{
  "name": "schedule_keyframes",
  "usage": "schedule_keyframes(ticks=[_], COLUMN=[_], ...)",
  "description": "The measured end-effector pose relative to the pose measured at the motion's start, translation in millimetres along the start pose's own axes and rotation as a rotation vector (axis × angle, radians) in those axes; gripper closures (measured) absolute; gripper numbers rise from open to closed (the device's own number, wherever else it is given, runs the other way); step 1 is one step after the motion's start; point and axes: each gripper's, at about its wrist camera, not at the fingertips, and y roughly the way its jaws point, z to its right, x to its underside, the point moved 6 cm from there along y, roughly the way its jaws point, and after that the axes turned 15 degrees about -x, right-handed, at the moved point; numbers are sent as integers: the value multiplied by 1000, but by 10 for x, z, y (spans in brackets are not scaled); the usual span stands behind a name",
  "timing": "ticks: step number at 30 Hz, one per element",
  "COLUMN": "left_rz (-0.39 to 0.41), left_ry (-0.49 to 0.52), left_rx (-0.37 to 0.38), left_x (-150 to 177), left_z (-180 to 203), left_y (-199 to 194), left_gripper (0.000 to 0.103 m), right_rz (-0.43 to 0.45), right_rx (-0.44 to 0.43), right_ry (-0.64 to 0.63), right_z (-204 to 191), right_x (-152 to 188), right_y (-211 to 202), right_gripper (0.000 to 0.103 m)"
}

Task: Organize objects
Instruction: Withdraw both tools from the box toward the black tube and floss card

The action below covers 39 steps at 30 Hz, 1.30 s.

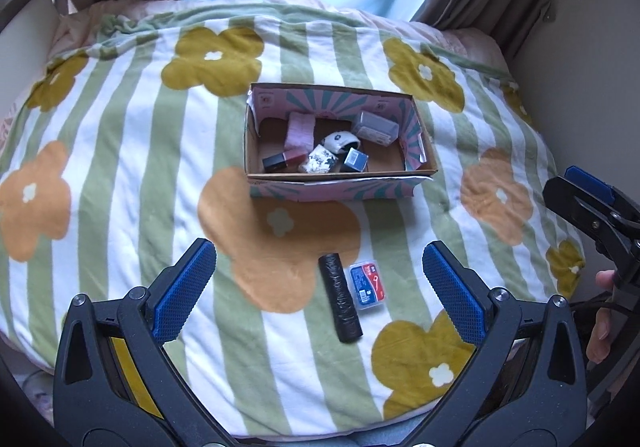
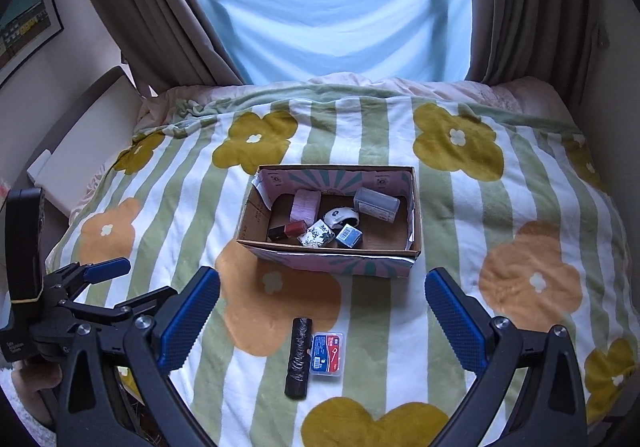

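An open cardboard box (image 1: 340, 185) (image 2: 332, 261) with a pink and teal pattern sits mid-bed and holds several small items. A black roll (image 1: 340, 298) (image 2: 298, 357) and a small clear case with a red and blue label (image 1: 367, 286) (image 2: 327, 355) lie side by side on the flowered blanket in front of the box. My left gripper (image 1: 320, 287) is open and empty above the blanket, with the roll and the case between its fingers. My right gripper (image 2: 322, 319) is open and empty, also above the roll and case. Each gripper shows at the edge of the other's view.
The striped flower blanket (image 1: 120, 151) (image 2: 500, 231) covers the bed. Curtains (image 2: 152, 7) and a light blue sheet (image 2: 332, 3) hang behind it. A white board (image 2: 88, 135) leans at the left wall. A hand (image 1: 600, 319) shows at the right edge.
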Motion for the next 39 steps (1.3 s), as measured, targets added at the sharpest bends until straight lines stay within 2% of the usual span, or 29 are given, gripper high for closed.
schedule_keyframes(ticks=[5,10,16,26,34,39], left_rz=[13,13,-7,-43,-95,-155], left_ry=[0,9,21,40,59,61], left_rx=[-7,-9,-7,-13,1,21], left_x=[-51,-46,-10,104,255,418], left_z=[-10,-13,-4,55,147,255], left_y=[-61,-75,2,166,388,660], left_gripper=[0,0,0,0,0,0], right_rz=[3,-20,-53,-82,-174,-265], right_rx=[-41,-67,-88,-140,-208,-284], right_ry=[-22,-102,-205,-276,-407,-539], right_z=[-44,-107,-157,-121,-46,-35], right_x=[-10,25,103,199,461,783], right_y=[-44,-47,-16,96,361,636], right_gripper=[1,1,1,1,1,1])
